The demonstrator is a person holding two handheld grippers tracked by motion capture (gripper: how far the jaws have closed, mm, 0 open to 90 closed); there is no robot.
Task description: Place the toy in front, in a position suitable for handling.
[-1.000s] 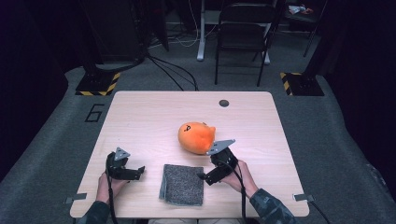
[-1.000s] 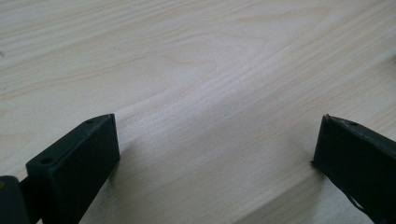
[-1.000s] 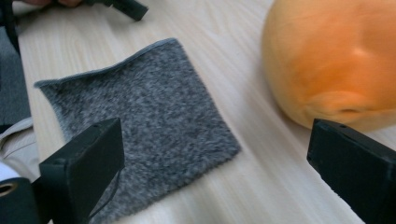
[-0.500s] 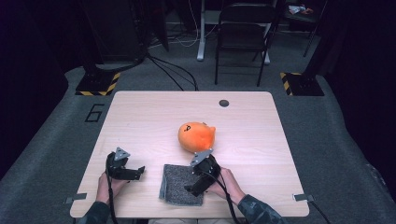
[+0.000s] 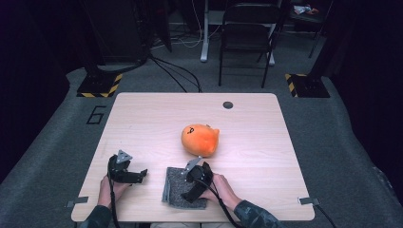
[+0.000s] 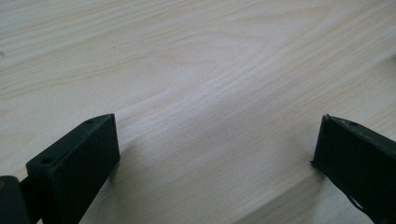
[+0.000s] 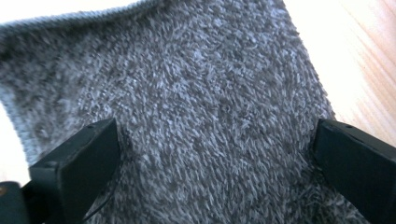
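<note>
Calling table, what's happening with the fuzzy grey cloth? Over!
Right gripper open, jaws down over grey cloth. Left gripper open, on bare table. Orange plush just beyond the cloth, not in the way.

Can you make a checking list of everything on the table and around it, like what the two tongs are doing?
Surface: pale wood table, with a small dark round cap near its far edge.
Job's things: folded grey towel at the near edge.
Clutter: orange plush toy just beyond the towel.
Grippers: right tongs open, jaws spread over the towel's fuzzy pile; left tongs open over bare wood, holding nothing.
Cables: one trails from each pair of tongs toward the person; more lie on the floor behind the table.
Surroundings: dark folding chair, grey carpet, yellow-black striped stand feet.
</note>
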